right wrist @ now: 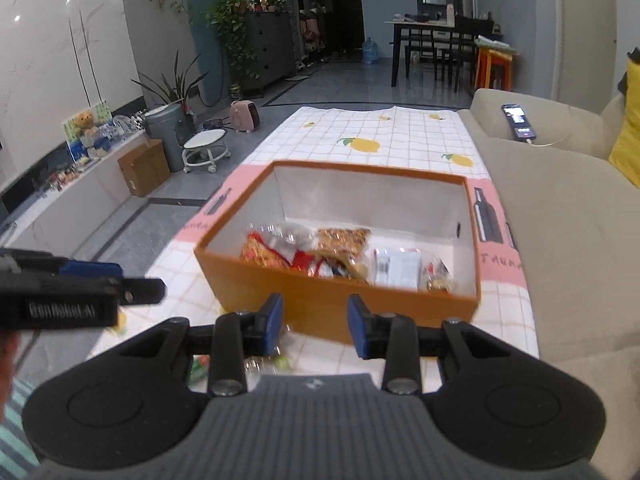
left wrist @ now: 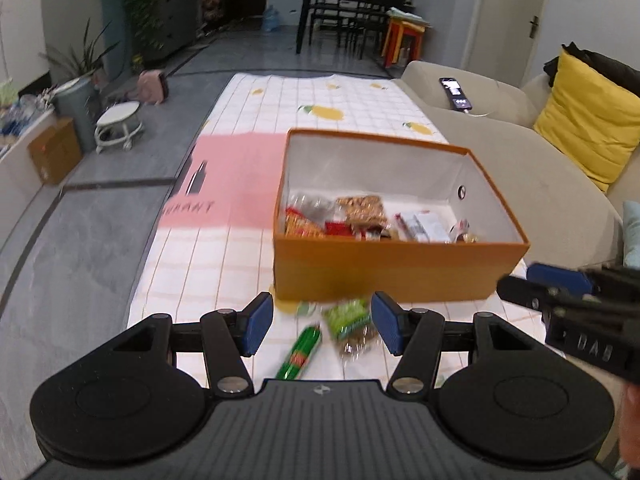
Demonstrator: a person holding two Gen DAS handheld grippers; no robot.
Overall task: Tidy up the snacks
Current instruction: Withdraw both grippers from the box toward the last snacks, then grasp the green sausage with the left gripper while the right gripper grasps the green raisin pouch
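Each claw is matte black: a ribbed grey-black housing with a small white logo, two round discs at the lower corners, and linkage arms pinned by silver screws. The left claw (left wrist: 322, 326) and right claw (right wrist: 315, 326) carry blue ribbed pads (left wrist: 256, 328). Side bodies bear pale lettering.

The black left gripper with blue pads (left wrist: 322, 326) has its jaws wide apart; the black right gripper with blue pads (right wrist: 315, 326) is parted too, both holding nothing.

My right gripper (left wrist: 560, 292) is cut off by the frame edge, and the box's (right wrist: 340, 312) near wall hides some snacks.
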